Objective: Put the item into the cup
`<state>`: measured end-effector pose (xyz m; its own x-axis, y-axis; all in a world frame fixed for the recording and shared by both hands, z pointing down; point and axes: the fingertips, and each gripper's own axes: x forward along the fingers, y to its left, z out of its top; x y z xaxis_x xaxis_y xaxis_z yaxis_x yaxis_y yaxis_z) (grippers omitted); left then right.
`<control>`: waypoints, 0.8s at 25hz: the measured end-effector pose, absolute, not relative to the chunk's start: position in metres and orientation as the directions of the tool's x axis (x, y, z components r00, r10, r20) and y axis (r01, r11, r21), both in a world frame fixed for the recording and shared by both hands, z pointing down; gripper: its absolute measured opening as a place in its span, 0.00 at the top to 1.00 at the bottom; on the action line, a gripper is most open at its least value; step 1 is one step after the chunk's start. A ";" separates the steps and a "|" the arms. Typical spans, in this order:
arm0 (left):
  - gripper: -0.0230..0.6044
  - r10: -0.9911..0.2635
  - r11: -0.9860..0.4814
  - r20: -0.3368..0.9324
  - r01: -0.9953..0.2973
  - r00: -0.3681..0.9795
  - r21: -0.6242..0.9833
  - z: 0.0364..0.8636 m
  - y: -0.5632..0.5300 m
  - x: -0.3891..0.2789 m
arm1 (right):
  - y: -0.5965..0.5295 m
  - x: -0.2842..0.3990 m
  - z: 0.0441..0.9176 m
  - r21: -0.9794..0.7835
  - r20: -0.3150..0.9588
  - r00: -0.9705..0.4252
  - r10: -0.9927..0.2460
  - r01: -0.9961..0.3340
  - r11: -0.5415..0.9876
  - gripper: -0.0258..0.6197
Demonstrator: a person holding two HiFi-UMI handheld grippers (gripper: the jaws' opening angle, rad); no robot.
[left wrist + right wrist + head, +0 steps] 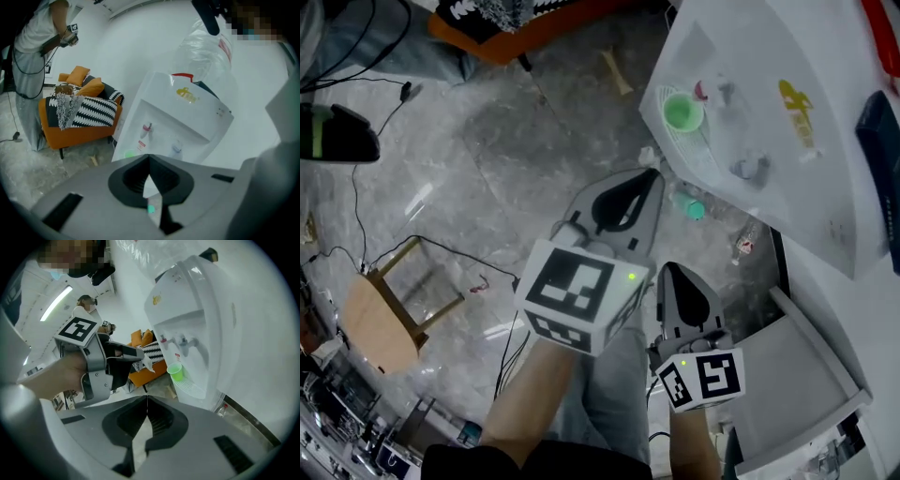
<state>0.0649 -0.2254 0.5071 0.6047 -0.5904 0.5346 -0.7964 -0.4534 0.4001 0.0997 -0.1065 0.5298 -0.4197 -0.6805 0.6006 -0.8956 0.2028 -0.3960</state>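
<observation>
Under you is grey marble floor [487,150], cables trailing across it. The white water dispenser [741,47] fills the upper right of the head view, seen from above. In the left gripper view an orange sofa [79,129] stands against the wall with a black-and-white striped cushion [93,110] on it, and a person [30,79] stands just beside it. A small wooden stool [370,319] sits on the floor well off to your left.

Now your tools. The left gripper [652,174] reaches furthest, its tip near the dispenser's front corner, and its marker cube [577,286] faces up at you. Its own view shows the fingers [140,176] pressed together at the tip with nothing between them. From the right gripper view there is a pale scrap at that tip, but you cannot tell whether it is held or is cloth on the sofa behind. The right gripper [668,269] hangs lower and closer to you, just beside the left one, its cube [705,377] near your wrist. Its fingers [161,420] are pressed together too, on nothing.

The green cup [681,112] stands upright on the dispenser's white drip tray [698,155], under the red tap [701,91]. It is well apart from both grippers. A small bottle with a teal cap [692,206] lies on the floor at the dispenser's foot. No item for the cup can be made out for certain.
</observation>
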 end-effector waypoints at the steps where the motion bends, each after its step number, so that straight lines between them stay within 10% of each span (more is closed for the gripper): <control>1: 0.94 -0.590 -0.456 0.529 -0.792 0.610 0.405 0.512 -0.228 0.067 | -0.110 0.104 0.535 -0.396 0.599 -0.409 -0.688 -0.898 0.190 0.94; 20: 0.94 -0.559 -0.593 0.498 -0.740 0.663 0.319 0.563 -0.303 0.112 | -0.110 0.127 0.582 -0.478 0.603 -0.352 -0.716 -0.878 0.029 0.94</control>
<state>0.1124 -0.3025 0.5629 0.6628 -0.5589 0.4983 -0.7396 -0.5927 0.3190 0.1272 -0.1105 0.5818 -0.3515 -0.7159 0.6032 -0.8781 0.0287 -0.4776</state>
